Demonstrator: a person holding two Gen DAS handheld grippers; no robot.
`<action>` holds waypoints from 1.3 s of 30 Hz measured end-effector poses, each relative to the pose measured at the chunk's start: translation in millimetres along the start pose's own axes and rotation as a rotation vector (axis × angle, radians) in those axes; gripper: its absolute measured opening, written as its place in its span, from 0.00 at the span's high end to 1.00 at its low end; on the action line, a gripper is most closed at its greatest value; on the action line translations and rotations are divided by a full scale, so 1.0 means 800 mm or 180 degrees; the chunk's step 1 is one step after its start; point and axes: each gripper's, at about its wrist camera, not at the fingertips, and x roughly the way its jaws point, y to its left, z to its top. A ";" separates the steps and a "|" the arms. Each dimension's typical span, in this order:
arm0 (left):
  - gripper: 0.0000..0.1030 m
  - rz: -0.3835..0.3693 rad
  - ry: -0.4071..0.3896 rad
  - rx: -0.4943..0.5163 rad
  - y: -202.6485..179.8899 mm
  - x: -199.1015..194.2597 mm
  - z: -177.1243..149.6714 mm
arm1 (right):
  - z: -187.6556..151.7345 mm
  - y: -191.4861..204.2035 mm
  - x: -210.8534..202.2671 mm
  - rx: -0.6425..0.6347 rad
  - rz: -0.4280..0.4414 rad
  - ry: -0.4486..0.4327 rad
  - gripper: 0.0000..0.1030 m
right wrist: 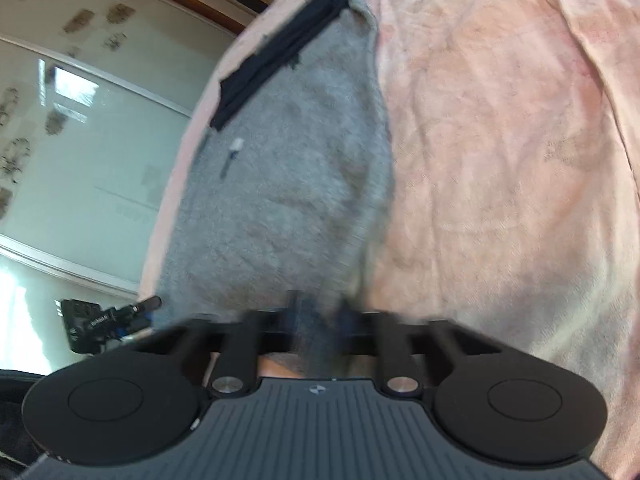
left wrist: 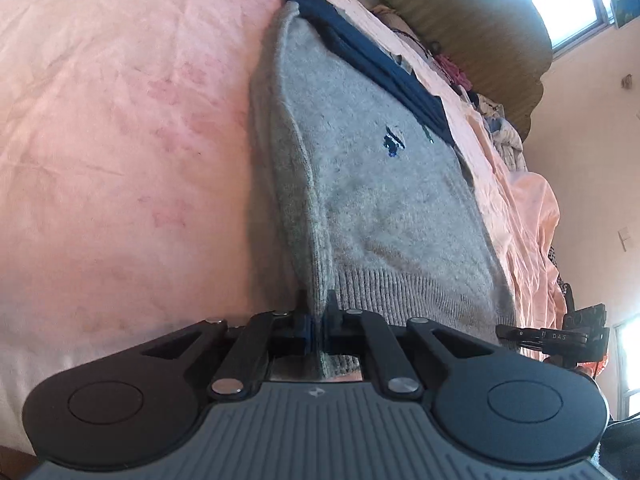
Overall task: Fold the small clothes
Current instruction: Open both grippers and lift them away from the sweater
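A small grey knitted sweater (left wrist: 372, 184) with a dark blue collar (left wrist: 372, 60) and a small blue emblem lies on a pink bedsheet (left wrist: 120, 140). My left gripper (left wrist: 319, 316) is shut on its ribbed hem at one corner, and the fabric rises in a fold between the jaws. In the right wrist view the same grey sweater (right wrist: 280, 184) stretches away, blurred, and my right gripper (right wrist: 320, 312) is shut on the hem at the other corner. The right gripper also shows at the right edge of the left wrist view.
The pink bedsheet (right wrist: 500, 160) covers the bed all around the sweater. A heap of clothes (left wrist: 500, 128) and an olive headboard (left wrist: 460, 12) lie beyond it by a window. A glass-panelled wardrobe door (right wrist: 80, 140) stands beside the bed edge.
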 end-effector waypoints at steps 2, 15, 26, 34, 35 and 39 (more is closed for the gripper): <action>0.96 0.0176 -0.0037 0.0147 -0.004 -0.011 -0.003 | -0.002 0.000 -0.014 -0.0036 -0.0136 -0.0037 0.92; 0.72 0.0983 -0.1048 0.0966 -0.078 -0.048 0.073 | 0.052 0.033 -0.057 -0.0141 -0.0815 -0.1011 0.53; 0.05 0.1833 -0.0767 0.1256 -0.159 0.215 0.152 | 0.208 0.132 0.222 -0.0972 -0.1716 -0.1132 0.03; 0.04 0.1721 -0.1003 0.1420 -0.149 0.202 0.120 | 0.161 0.141 0.229 -0.1306 -0.2131 -0.1286 0.00; 0.03 0.1705 -0.0995 0.1427 -0.149 0.201 0.120 | 0.153 0.141 0.226 -0.1325 -0.2167 -0.1280 0.00; 0.00 0.1711 -0.0990 0.1398 -0.147 0.197 0.114 | 0.115 0.143 0.208 -0.1284 -0.2187 -0.1278 0.00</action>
